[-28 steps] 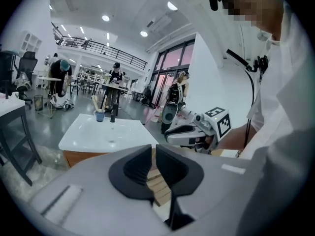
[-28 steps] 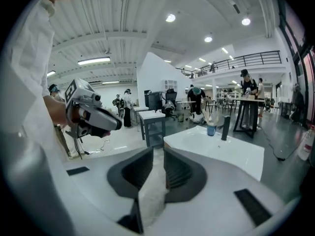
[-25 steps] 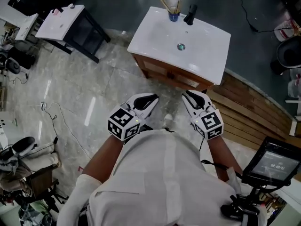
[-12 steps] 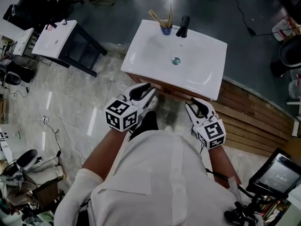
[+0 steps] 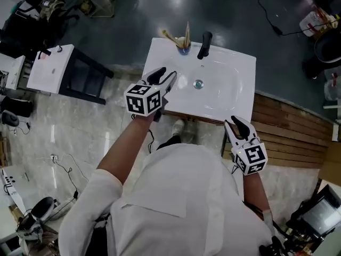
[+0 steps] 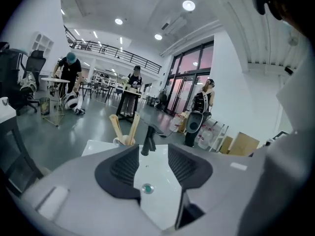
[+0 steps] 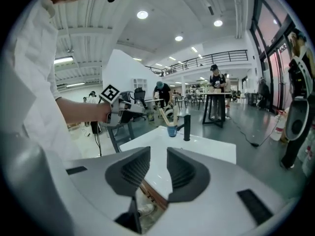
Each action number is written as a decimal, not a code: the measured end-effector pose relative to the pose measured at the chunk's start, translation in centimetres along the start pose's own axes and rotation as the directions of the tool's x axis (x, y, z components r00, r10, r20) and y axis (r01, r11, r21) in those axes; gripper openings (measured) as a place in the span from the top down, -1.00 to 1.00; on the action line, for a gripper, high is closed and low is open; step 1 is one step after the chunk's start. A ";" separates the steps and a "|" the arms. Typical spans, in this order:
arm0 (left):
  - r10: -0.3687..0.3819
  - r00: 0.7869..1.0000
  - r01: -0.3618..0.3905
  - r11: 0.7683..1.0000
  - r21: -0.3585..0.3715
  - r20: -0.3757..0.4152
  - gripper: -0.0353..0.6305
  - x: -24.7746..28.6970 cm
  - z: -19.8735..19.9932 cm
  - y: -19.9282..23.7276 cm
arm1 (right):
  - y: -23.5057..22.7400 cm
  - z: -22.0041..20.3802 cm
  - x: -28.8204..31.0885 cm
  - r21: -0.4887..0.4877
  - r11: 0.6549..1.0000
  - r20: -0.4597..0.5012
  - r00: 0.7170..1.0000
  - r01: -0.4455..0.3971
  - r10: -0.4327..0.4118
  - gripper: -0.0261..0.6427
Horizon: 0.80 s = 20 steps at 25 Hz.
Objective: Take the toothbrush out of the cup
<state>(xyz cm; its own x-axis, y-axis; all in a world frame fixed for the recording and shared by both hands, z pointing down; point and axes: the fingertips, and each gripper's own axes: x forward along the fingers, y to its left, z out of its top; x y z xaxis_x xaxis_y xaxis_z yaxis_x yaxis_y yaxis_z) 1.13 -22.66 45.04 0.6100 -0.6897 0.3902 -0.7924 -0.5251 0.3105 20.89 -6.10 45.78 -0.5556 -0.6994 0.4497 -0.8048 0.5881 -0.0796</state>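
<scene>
Head view: left gripper over the sink edge, empty jaws opening; right gripper empty, jaws apart.

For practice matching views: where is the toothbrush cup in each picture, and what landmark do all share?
Head view: cup at top centre.
Left gripper view: cup left of centre, slightly below the middle.
Right gripper view: cup just right of centre.
Shared landmark: black tap beside it.

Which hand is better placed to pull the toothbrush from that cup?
The left claw is over the sink, nearer the cup, jaws opening, empty; the right claw hangs short of the sink.
</scene>
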 end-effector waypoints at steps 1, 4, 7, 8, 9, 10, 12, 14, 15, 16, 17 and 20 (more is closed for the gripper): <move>0.006 1.000 -0.006 1.000 -0.006 0.001 0.39 1.1 0.7 1.2 | -0.3 0.3 0.4 0.013 1.000 -0.002 1.000 0.020 -0.020 0.70; 0.036 0.999 -0.036 0.999 -0.013 0.009 0.31 4.2 2.6 4.9 | -1.0 0.8 1.5 0.043 0.996 -0.016 0.997 0.073 -0.072 0.70; 0.072 0.997 -0.071 0.997 -0.035 0.013 0.27 7.0 3.9 8.5 | -1.5 1.2 2.4 0.069 0.990 -0.035 0.992 0.125 -0.122 0.70; 0.082 0.996 -0.082 0.996 -0.047 0.014 0.24 7.8 4.3 9.6 | -1.8 1.3 2.7 0.077 0.987 -0.039 0.990 0.141 -0.138 0.70; 0.090 0.996 -0.089 0.994 -0.056 0.014 0.23 8.6 4.6 10.6 | -2.1 1.3 3.0 0.087 0.984 -0.043 0.987 0.156 -0.153 0.70; 0.091 0.996 -0.091 0.994 -0.063 0.011 0.21 9.5 4.7 11.3 | -2.4 1.2 3.2 0.099 0.980 -0.049 0.985 0.172 -0.167 0.70; 0.085 0.996 -0.085 0.994 -0.075 -0.001 0.20 11.0 4.7 12.2 | -2.6 1.0 3.5 0.122 0.972 -0.063 0.979 0.200 -0.193 0.70; 0.084 0.996 -0.085 0.993 -0.082 -0.008 0.18 12.2 4.7 13.1 | -2.7 1.0 4.1 0.132 0.966 -0.076 0.974 0.220 -0.212 0.70; 0.084 0.996 -0.085 0.993 -0.087 -0.008 0.18 12.7 4.7 13.5 | -2.6 1.1 4.4 0.134 0.964 -0.081 0.973 0.228 -0.218 0.70; 0.082 0.997 -0.082 0.992 -0.094 -0.008 0.18 13.1 4.7 13.8 | -2.5 1.2 4.7 0.137 0.963 -0.085 0.971 0.233 -0.223 0.70; 0.078 0.997 -0.078 0.992 -0.102 -0.006 0.17 13.5 4.7 14.0 | -2.4 1.2 5.0 0.140 0.962 -0.089 0.970 0.236 -0.226 0.70; 0.059 0.998 -0.059 0.990 -0.130 0.001 0.18 14.7 4.5 14.1 | -2.4 0.9 5.4 0.148 0.957 -0.107 0.966 0.251 -0.237 0.70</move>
<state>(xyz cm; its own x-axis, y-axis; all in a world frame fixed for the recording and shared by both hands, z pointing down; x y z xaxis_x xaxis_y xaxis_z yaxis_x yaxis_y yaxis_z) -1.11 -42.43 51.24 0.5621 -0.7199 0.4073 -0.8188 -0.4146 0.3971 19.67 -11.60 47.63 -0.3235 -0.7714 0.5481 -0.9403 0.3266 -0.0952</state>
